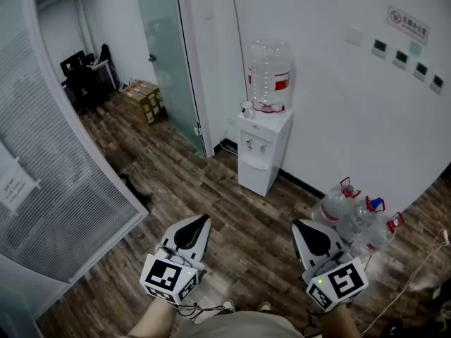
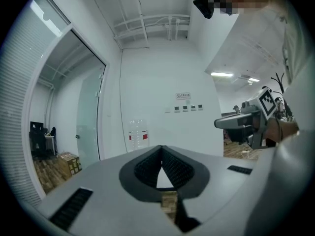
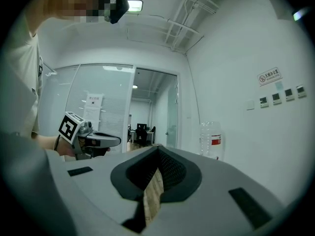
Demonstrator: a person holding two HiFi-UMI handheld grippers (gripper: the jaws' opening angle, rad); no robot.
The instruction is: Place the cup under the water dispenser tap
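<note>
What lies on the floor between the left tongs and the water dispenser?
Nothing: the head view shows only wood floor between the left tongs and the dispenser.

Wooden floor (image 1: 232, 213) between person and water dispenser (image 1: 264, 164) bare; straight approach open. Dispenser backs onto white wall (image 1: 331, 111). Glass door (image 1: 165, 55) just beside it on left, narrows that side. Empty water jugs (image 1: 356, 217) clustered on floor to right, near wall. Large bottle (image 1: 269, 72) takes most of dispenser top; cup (image 1: 246, 108) beside it at left edge. Tap recess (image 1: 256, 146) open from front. Glass partition (image 1: 63, 182) bounds left. Cable (image 1: 416, 277) on floor far right.
</note>
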